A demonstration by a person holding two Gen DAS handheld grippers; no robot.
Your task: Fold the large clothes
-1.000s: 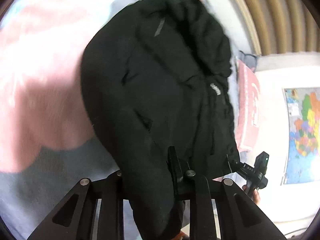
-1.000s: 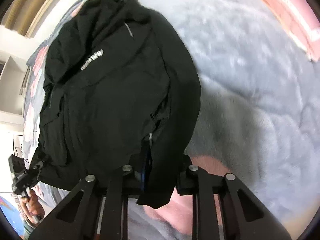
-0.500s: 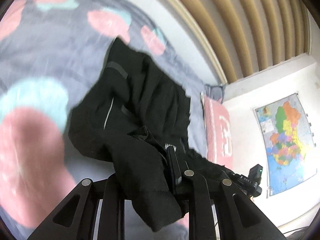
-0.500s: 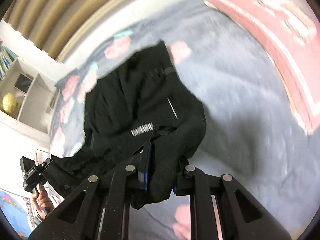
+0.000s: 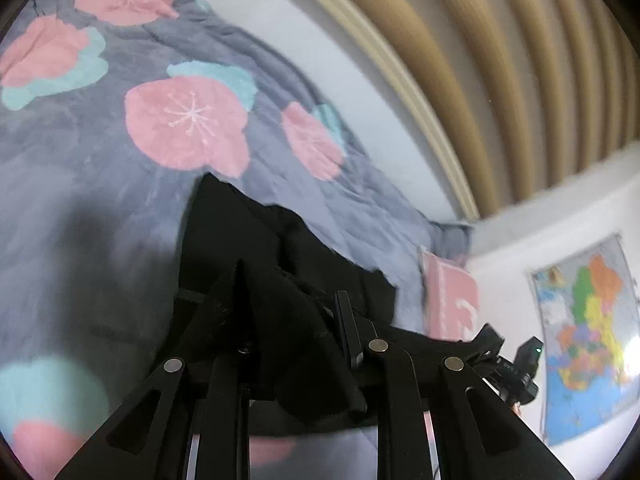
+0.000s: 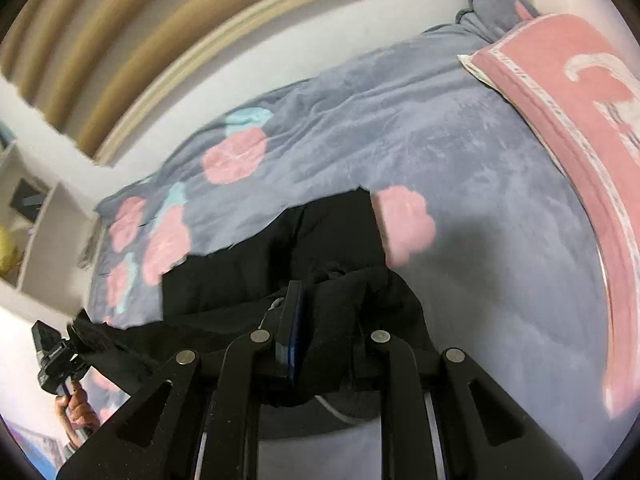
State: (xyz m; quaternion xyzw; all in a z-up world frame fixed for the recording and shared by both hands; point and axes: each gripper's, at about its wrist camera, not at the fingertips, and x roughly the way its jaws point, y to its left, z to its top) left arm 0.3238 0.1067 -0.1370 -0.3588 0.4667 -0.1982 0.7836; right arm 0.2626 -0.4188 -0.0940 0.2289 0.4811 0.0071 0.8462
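Left wrist view: black jacket (image 5: pixel 288 292) pinched between closed jaws; right jaws likewise clamping it.

Soft, even daylight fills the room, bright on the white wall (image 5: pixel 560 216). Both fisheye views bend hard at the rims, curving the wooden slats (image 5: pixel 500 60). Motion blur smears the floral blanket (image 6: pixel 460 168), and a dull shadow pools beside the black jacket (image 5: pixel 248 248), which swallows all detail.

Matt black cloth jacket (image 5: pixel 256 248), plush fleece blanket (image 5: pixel 120 184), glossy paper map (image 5: pixel 592 332)
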